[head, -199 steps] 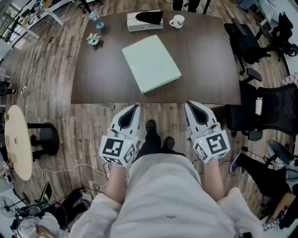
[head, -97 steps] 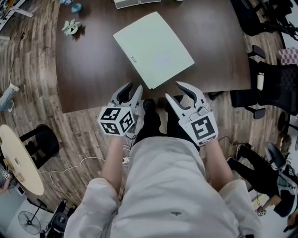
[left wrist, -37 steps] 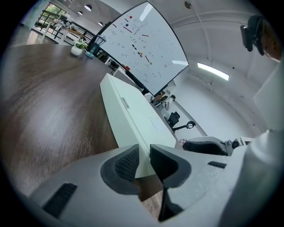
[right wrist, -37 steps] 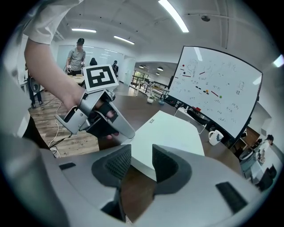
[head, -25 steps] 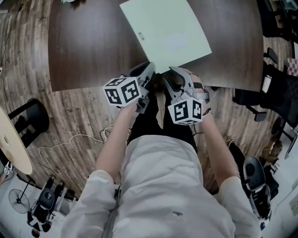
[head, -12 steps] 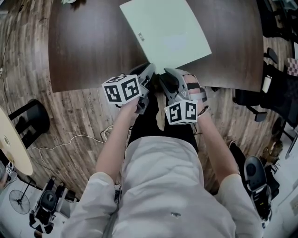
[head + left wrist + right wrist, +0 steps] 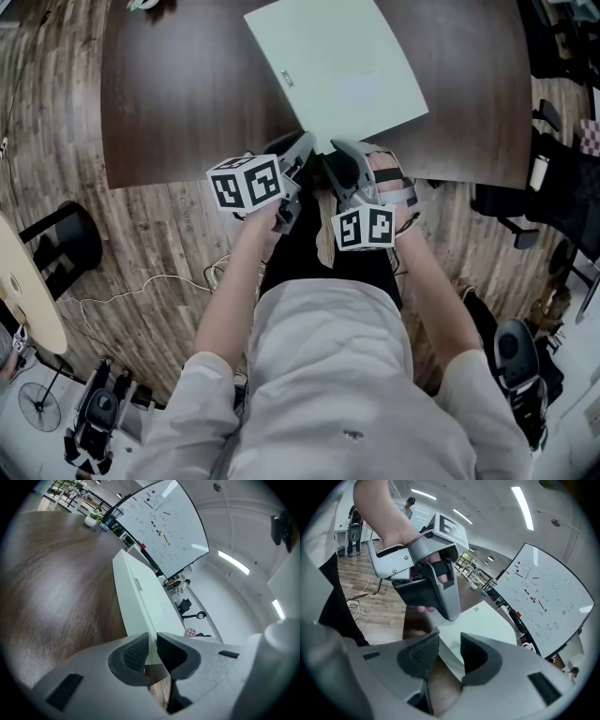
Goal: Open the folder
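A pale green folder (image 7: 337, 66) lies closed and askew on the dark brown table (image 7: 178, 94), one corner pointing at the near edge. My left gripper (image 7: 302, 148) sits at that corner. In the left gripper view its jaws (image 7: 152, 639) stand narrow, with the folder's (image 7: 140, 602) corner edge pinched between the pads. My right gripper (image 7: 339, 161) is just right of it. In the right gripper view the folder's (image 7: 487, 625) corner lies between its jaws (image 7: 450, 641), which have just been closing and still show a gap. The left gripper's finger (image 7: 440, 592) hangs right over that corner.
Black office chairs (image 7: 562, 187) stand right of the table. A small plant ornament (image 7: 145, 5) sits at the table's far left. A round wooden side table (image 7: 23, 291) and a loose cable (image 7: 141, 281) are on the floor to the left. A whiteboard (image 7: 164, 527) stands beyond the table.
Both grippers have come from in front of the table to the folder's near corner. In the last second the right gripper rolled and edged left; the left one stayed put.
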`<state>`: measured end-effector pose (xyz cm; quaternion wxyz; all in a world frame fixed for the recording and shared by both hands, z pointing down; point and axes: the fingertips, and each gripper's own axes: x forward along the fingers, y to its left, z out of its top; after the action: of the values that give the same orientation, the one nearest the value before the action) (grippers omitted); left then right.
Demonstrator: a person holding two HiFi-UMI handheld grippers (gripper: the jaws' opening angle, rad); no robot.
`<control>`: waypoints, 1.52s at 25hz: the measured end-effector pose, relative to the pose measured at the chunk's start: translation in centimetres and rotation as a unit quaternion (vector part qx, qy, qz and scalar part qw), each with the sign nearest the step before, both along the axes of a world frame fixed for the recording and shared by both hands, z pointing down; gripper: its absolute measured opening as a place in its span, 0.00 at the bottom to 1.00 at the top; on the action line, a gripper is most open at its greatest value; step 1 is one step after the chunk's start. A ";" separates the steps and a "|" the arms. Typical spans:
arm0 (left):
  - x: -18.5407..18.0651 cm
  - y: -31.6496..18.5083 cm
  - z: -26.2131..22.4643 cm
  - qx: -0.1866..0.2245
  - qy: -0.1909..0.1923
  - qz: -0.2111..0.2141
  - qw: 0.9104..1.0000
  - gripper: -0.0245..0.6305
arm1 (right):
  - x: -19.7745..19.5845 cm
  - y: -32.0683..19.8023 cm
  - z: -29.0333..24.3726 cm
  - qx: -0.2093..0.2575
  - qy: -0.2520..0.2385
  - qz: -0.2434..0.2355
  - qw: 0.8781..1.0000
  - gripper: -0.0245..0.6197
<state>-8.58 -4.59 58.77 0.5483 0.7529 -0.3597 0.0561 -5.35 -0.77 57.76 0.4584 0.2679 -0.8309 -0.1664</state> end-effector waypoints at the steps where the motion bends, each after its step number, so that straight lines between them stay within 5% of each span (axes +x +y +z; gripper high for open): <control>1: -0.1 0.0 0.1 0.000 -0.001 0.001 1.000 0.12 | 0.0 -0.1 0.1 0.001 0.001 -0.001 1.000 0.26; 38: -0.1 0.0 0.3 0.006 -0.019 0.015 1.000 0.12 | -0.5 0.3 -0.3 -0.049 -0.028 0.016 0.998 0.09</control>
<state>-8.69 -4.59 59.02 0.5360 0.7603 -0.3589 0.0771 -5.87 -0.49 57.49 0.4503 0.2631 -0.8460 -0.1110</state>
